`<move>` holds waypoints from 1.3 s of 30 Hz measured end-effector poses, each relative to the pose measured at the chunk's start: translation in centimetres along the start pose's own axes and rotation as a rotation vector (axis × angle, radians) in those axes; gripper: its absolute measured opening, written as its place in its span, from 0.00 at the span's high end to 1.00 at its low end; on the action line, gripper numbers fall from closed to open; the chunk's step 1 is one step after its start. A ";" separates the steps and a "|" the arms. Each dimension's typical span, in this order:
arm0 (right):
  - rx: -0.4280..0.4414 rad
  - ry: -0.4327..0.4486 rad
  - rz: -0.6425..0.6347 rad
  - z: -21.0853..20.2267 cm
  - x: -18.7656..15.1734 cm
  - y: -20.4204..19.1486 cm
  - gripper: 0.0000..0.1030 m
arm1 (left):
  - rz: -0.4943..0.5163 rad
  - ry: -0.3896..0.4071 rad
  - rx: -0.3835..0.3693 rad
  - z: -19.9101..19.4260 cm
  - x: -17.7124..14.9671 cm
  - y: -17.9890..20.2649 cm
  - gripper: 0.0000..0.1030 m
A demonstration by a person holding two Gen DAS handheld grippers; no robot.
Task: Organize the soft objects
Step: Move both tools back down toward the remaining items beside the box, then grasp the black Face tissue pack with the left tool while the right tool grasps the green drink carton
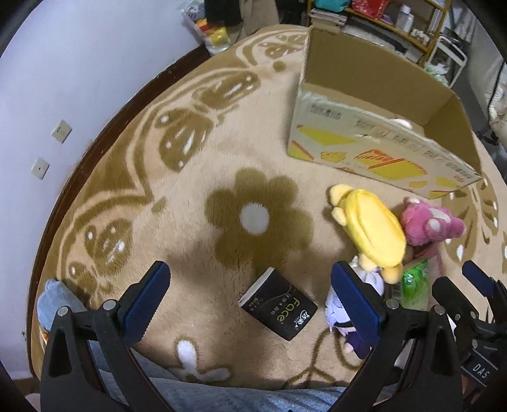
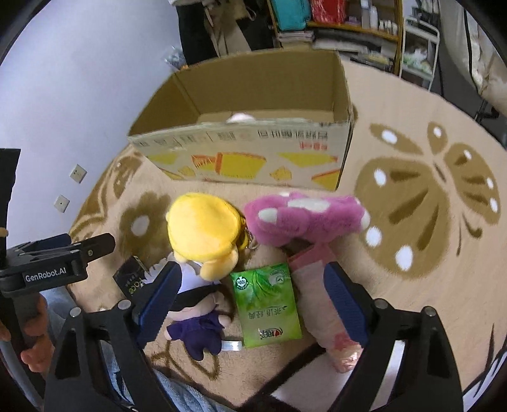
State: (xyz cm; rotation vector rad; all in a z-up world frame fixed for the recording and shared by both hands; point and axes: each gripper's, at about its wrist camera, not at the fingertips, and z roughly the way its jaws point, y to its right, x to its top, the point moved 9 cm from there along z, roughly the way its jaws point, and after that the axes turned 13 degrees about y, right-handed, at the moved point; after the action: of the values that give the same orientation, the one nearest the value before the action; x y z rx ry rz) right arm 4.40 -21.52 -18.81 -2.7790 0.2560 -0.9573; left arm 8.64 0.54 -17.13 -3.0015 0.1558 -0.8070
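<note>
A yellow-haired plush doll (image 2: 202, 234) in purple clothes lies on the carpet beside a pink plush bear (image 2: 301, 218). A green tissue pack (image 2: 266, 307) and a pink pack (image 2: 320, 301) lie just in front of them. My right gripper (image 2: 253, 304) hovers open over the doll's body and both packs, touching nothing. In the left wrist view the doll (image 1: 370, 231) and bear (image 1: 427, 222) sit at the right. My left gripper (image 1: 250, 298) stands open above a black tissue pack (image 1: 279, 307). The open cardboard box (image 2: 253, 152) holds something pale.
The floor is a beige carpet (image 1: 221, 158) with brown flowers and butterflies. A lavender wall (image 1: 63, 79) with sockets runs along the left. Shelves (image 2: 348, 19) with clutter stand behind the box. A grey-blue soft item (image 1: 50, 304) lies at the carpet's left edge. A hand (image 2: 35, 336) grips the left tool.
</note>
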 end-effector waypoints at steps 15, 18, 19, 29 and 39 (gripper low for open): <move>0.015 -0.103 0.020 3.1 -1.7 -0.4 0.10 | -0.049 -0.130 0.047 4.0 -2.1 -0.8 0.02; 0.031 -0.117 0.015 3.5 -2.1 -1.0 0.27 | -0.051 -0.154 0.048 4.5 -2.5 -0.8 0.02; 0.035 -0.121 0.015 3.6 -2.1 -1.0 0.32 | -0.053 -0.161 0.045 4.7 -2.6 -0.7 0.02; 0.032 -0.163 0.031 4.2 -2.8 -0.8 0.44 | -0.094 -0.215 0.014 6.3 -3.2 -1.0 0.02; 0.000 -0.196 0.046 4.3 -3.4 0.3 0.43 | -0.130 -0.252 0.014 7.8 -3.9 -1.8 0.03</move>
State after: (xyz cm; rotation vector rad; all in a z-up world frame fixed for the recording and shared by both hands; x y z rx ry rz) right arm 4.45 -20.55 -24.24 -2.8277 0.2883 -0.6679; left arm 9.37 2.71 -25.70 -3.0899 -0.0519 -0.4264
